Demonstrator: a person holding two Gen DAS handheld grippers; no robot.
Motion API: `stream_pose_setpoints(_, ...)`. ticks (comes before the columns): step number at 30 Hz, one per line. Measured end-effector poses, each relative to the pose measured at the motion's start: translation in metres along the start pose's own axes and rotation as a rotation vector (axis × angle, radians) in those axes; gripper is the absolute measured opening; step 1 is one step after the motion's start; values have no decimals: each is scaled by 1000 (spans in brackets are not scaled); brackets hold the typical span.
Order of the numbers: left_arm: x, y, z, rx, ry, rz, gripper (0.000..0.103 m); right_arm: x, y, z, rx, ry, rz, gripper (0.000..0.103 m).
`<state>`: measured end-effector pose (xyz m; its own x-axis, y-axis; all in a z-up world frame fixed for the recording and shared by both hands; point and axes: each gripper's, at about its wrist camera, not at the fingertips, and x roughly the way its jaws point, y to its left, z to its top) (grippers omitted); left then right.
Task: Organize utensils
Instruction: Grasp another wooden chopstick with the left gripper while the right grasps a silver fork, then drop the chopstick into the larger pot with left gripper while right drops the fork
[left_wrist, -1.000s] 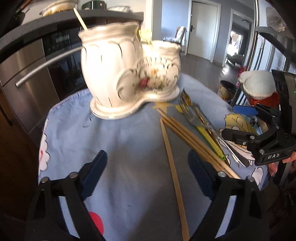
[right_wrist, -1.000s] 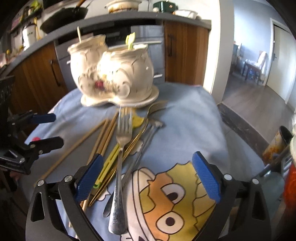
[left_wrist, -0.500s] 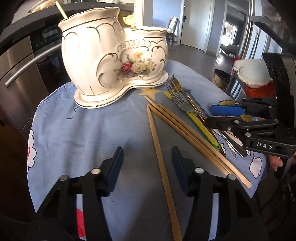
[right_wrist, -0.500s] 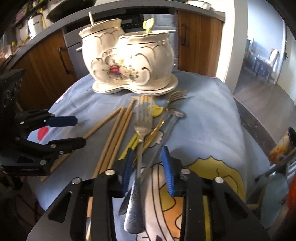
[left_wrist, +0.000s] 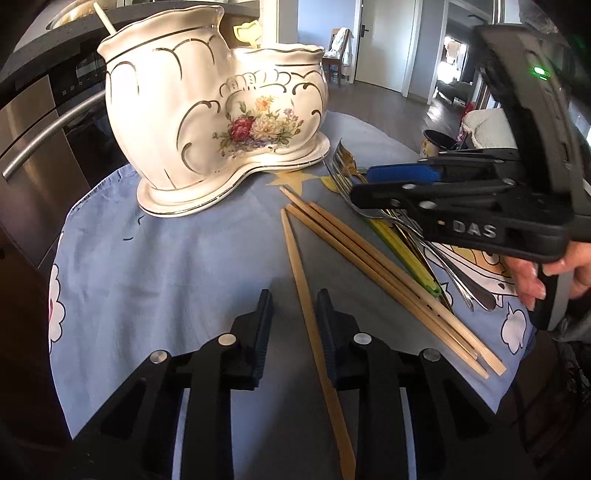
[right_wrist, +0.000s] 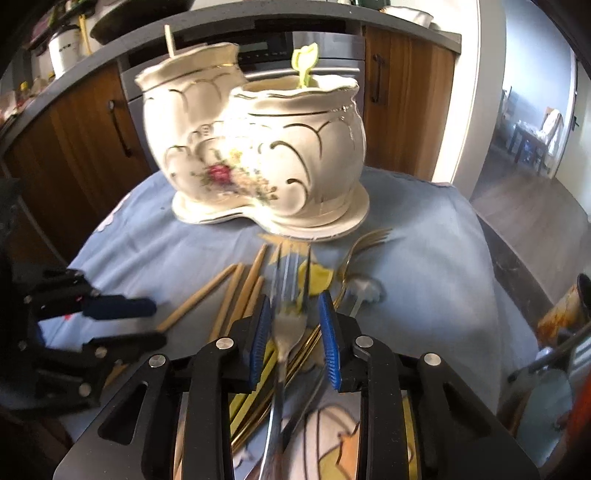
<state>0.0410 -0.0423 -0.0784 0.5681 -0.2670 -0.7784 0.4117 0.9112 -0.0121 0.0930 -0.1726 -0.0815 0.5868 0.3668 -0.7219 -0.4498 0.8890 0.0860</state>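
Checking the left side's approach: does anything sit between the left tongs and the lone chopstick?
Nothing visible does. The lone chopstick already lies between the closing left tongs, on the blue cloth, apart from the other chopsticks.

One holder; four chopsticks; perhaps two forks.

One chopstick lies on the table between the left jaws; the holder stands beyond them, the other chopsticks to their right.

Silver fork lifted, tines toward white floral ceramic holder; wooden chopsticks flat beside.
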Motion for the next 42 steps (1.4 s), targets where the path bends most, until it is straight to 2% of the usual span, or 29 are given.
stream_pose_setpoints(8, 9, 0, 9, 10, 7, 7, 24, 14, -13, 11, 29, 31, 103, 30)
stream_pose_setpoints(12, 12, 0, 12, 15, 12, 15, 24, 15, -17, 15, 30, 31, 110, 24)
stream_pose_setpoints(16, 14, 2, 12, 16, 9, 35, 11, 6, -16, 11, 13, 1, 107, 24)
stream_pose_setpoints(20, 14, 4, 12, 28, 9, 26, 9, -4, -12, 7, -14, -28, 78, 23)
stream_pose_setpoints(24, 10, 8, 9, 6, 7, 17, 6, -26, -15, 9, 13, -77, 89, 23)
stream_pose_setpoints(31, 3, 9, -2, 12, -7, 14, 6, -71, -7, 6, -23, -189, 43, 23)
stream_pose_setpoints(35, -2, 11, -7, -2, -12, 4, 6, -98, -5, 5, -20, -244, 47, 23)
stream_pose_setpoints(42, -12, 8, -13, 5, -28, 5, 6, -126, -3, 4, -36, -292, 28, 23)
